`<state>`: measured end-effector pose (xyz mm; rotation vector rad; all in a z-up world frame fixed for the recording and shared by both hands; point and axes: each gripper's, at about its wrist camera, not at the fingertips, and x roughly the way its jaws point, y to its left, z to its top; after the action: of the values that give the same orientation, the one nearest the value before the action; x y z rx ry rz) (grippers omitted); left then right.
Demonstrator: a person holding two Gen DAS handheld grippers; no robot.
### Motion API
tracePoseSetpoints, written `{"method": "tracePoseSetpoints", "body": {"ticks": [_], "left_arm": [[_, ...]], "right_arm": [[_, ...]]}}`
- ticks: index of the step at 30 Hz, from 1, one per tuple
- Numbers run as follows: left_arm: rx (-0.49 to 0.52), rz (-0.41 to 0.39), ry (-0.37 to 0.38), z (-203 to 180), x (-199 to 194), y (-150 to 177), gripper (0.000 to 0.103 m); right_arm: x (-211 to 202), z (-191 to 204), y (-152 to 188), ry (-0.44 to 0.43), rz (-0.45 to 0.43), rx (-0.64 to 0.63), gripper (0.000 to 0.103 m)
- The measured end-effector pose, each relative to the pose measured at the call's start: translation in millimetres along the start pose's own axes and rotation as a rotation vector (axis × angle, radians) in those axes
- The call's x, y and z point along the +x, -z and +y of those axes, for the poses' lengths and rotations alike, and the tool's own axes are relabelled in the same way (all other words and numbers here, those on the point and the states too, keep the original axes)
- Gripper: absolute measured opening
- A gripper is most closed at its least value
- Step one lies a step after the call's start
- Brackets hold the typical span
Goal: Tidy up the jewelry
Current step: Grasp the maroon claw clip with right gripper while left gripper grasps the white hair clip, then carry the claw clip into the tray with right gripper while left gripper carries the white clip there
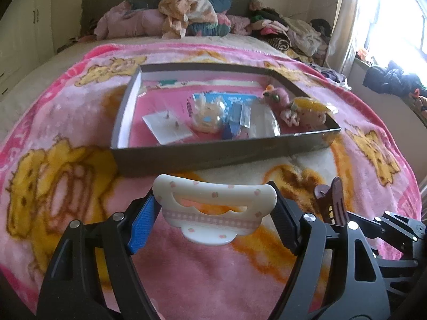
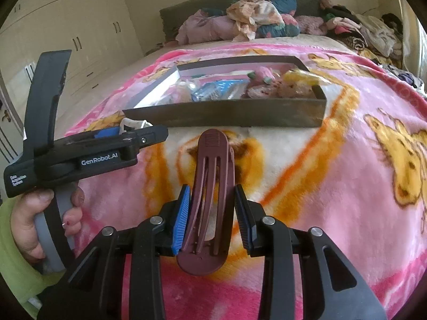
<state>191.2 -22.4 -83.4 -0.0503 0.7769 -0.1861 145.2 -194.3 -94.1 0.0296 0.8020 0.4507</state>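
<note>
Your left gripper (image 1: 214, 220) pinches a white hair clip (image 1: 214, 209); your right gripper (image 2: 212, 217) pinches a maroon hair clip (image 2: 209, 200), both above a pink blanket (image 1: 202, 274) before a dark box (image 1: 213, 157) on a cluttered bed.

Daylit bedroom, strong fisheye bend, soft focus away from the lens.

The window (image 1: 395, 18) at two o'clock in the left wrist view is blown out to white glare, washing the curtain (image 1: 344, 26) beside it. Both views curve hard and go black at the corners. The blanket (image 2: 347, 165) pattern is smeared and the box (image 1: 213, 154) contents look hazy.
</note>
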Motion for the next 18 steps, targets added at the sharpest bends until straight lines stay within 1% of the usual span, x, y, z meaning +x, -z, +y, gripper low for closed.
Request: {"method": "tracePoseSetpoints", "body": {"ticks": [8,18], "left_arm": [[-0.014,-0.055,-0.002,11,-18,-13,0.067],[-0.063,-0.079,-0.007,28,-22,-24,0.067]], "right_arm": [[2,11,-18,-0.004,-0.016,-0.024,0.032],[7,9,-45,0.003,-0.044,-0.026,0.031]]}}
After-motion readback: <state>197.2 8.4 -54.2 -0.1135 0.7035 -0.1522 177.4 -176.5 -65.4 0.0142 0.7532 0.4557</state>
